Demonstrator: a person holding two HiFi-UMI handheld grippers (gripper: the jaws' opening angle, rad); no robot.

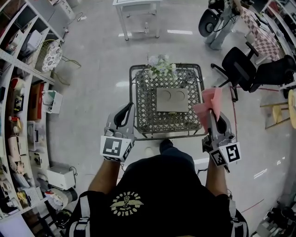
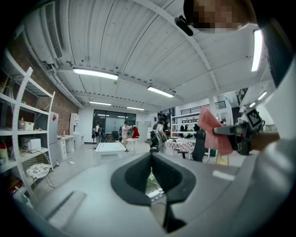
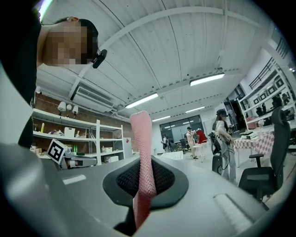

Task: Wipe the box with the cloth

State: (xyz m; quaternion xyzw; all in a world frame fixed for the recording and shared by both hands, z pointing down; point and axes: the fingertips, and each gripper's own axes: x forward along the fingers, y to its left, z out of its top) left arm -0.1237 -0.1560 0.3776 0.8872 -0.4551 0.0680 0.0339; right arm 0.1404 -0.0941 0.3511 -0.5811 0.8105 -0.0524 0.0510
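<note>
A flat grey box (image 1: pixel 172 99) with two round dents lies on a small wire-lattice table (image 1: pixel 138 115) in front of me. My right gripper (image 1: pixel 210 111) hangs over the table's right edge, shut on a pink cloth (image 1: pixel 209 104) that sticks up past its jaws. The right gripper view shows the cloth (image 3: pixel 143 157) pinched between the dark pads (image 3: pixel 164 178). At the table's left edge my left gripper (image 1: pixel 128 107) is shut and holds nothing. From the left gripper view (image 2: pixel 151 159) the cloth (image 2: pixel 213 132) shows at the right. Neither gripper touches the box.
A bunch of pale flowers (image 1: pixel 160 66) lies at the table's far edge. Loaded shelves (image 1: pixel 23 92) line the left side. A black office chair (image 1: pixel 245 67) stands to the right, a white table (image 1: pixel 138 9) and a scooter (image 1: pixel 212 18) farther off. People stand far down the room.
</note>
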